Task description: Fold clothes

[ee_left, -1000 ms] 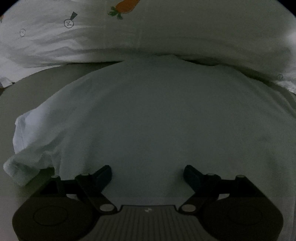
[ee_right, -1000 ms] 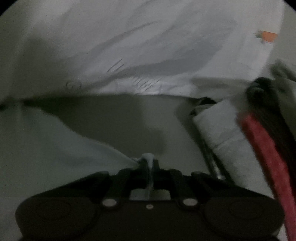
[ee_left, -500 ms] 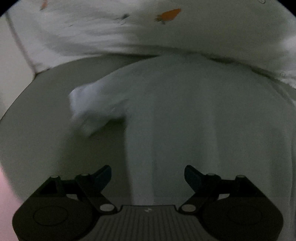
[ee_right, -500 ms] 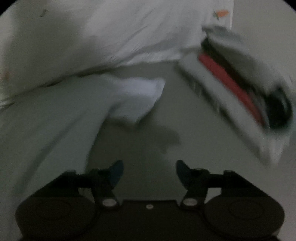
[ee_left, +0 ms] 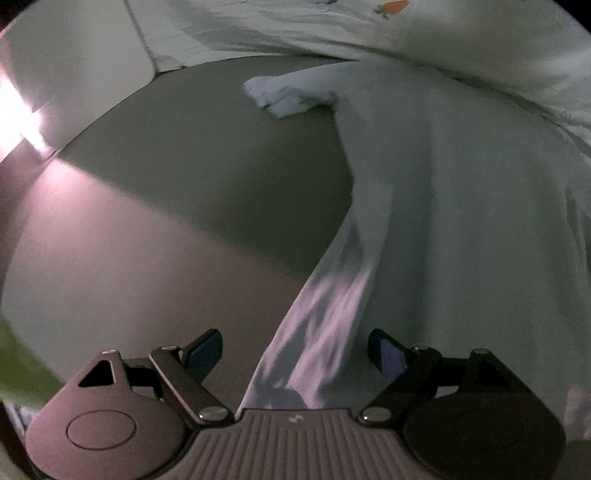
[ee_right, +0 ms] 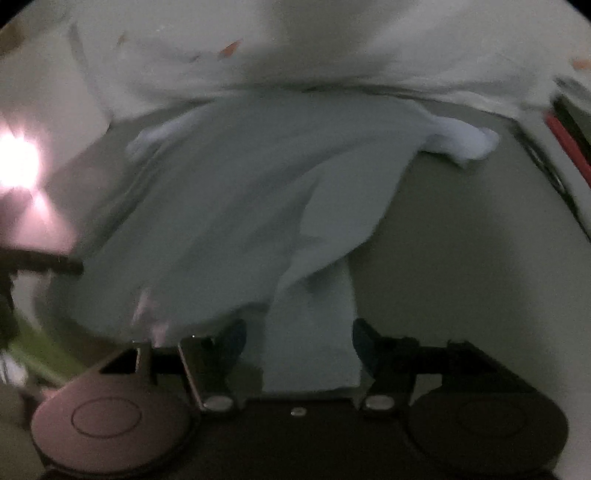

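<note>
a pale shirt (ee_left: pixel 461 206) lies spread on a grey bed surface (ee_left: pixel 207 192), its top edge against a carrot-print quilt (ee_left: pixel 406 33). the risk from here, as a judgement: a pinch taking only one layer of the hem would drag the cloth askew and crease the fold. the left gripper (ee_left: pixel 295 350) stands wide open over the shirt's near left edge, cloth between its fingers, unpressed. the right gripper (ee_right: pixel 299 341) is opening, a flap of hem between its jaws, apparently untouched in this blurred view.
</note>
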`<state>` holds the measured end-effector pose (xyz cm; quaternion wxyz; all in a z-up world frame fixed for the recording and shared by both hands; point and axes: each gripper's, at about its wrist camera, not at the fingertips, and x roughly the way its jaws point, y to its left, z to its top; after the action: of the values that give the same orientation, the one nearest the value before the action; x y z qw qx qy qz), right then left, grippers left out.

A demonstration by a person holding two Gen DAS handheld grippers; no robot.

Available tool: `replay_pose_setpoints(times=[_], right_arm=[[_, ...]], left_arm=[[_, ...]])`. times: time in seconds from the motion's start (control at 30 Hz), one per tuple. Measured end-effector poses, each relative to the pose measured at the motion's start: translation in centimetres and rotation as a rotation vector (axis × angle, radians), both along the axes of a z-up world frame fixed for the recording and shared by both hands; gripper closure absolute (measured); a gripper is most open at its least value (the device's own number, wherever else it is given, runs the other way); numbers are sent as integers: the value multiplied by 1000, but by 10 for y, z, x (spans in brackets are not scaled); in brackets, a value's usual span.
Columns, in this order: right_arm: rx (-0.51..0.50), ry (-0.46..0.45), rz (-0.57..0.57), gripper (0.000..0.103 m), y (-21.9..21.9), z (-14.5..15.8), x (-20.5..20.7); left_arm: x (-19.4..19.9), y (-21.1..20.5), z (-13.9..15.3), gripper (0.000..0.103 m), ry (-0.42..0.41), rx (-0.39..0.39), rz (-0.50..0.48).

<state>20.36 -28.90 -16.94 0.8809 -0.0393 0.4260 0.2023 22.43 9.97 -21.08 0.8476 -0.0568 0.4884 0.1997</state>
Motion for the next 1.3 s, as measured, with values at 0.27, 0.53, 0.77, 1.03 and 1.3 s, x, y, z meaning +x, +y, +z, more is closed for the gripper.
replay_pose_setpoints(times=[0.27, 0.53, 0.77, 1.03, 1.3], right_arm=[[-110, -13, -123, 47, 12, -16, -2], [-47, -36, -174, 92, 14, -12, -10], [257, -112, -227, 100, -27, 52, -28], [437, -5, -512, 100, -115, 49, -28], [267, 198, -693, 95, -127, -24, -28]], left_arm=[[-17, 10, -2, 16, -23, -9, -36], [-19, 3, -3, 65, -62, 22, -256], [-35, 53, 52, 99, -198, -217, -143], [-61, 126, 78, 99, -273, -402, 44], [-49, 112, 11, 90, -60, -291, 106]])
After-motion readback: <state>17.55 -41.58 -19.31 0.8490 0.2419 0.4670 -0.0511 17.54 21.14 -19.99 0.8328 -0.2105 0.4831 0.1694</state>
